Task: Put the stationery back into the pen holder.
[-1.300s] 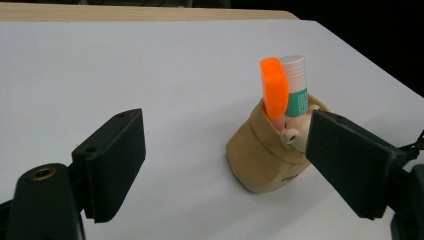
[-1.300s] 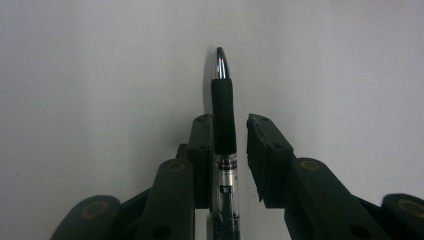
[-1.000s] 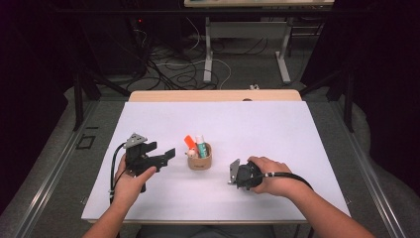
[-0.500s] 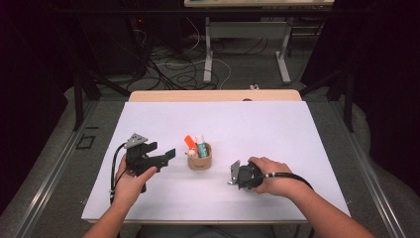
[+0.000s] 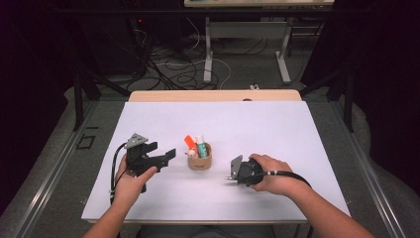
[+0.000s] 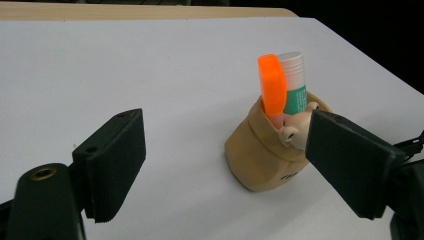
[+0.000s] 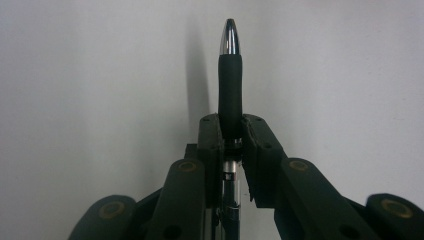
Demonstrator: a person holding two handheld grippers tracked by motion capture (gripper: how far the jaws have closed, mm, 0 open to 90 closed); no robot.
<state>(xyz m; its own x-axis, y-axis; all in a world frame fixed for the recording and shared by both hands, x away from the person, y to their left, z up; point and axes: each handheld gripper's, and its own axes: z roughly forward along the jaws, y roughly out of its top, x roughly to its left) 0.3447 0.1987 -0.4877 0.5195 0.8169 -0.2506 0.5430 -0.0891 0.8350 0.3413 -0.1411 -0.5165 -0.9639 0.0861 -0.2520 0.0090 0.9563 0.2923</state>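
My table (image 5: pixel 297 148) takes up most of the high view, white and nearly bare. At its middle stands the tan cup (image 5: pixel 199 161), upright, with an orange marker (image 5: pixel 189 143) and a green-labelled glue stick (image 5: pixel 201 146) poking out of it.

My left gripper (image 5: pixel 166 154) sits at about nine o'clock from the cup, near it but apart, jaws spread wide and gripping nothing. My right gripper (image 5: pixel 232 171) sits at about four o'clock from the cup, low by the table.

What has just changed: my right jaws have been closing, and now they pinch a pen (image 7: pixel 229 90). The pen is in my right gripper, not in the cup. I judge the pick-up done, and the next move is to carry the pen over and drop it in with the others.

The right gripper view gives what the high view cannot: the pen's black grip clamped between the pads (image 7: pixel 210 145), chrome tip pointing away, chrome barrel running back between the jaws. From above, my hand (image 5: pixel 270 173) hides the pen.

The left gripper view shows the cup (image 6: pixel 260 155) standing between my open jaws, touching neither that I can see, and a small pale figure (image 6: pixel 295 130) tucked at its rim, too small from above to make out.
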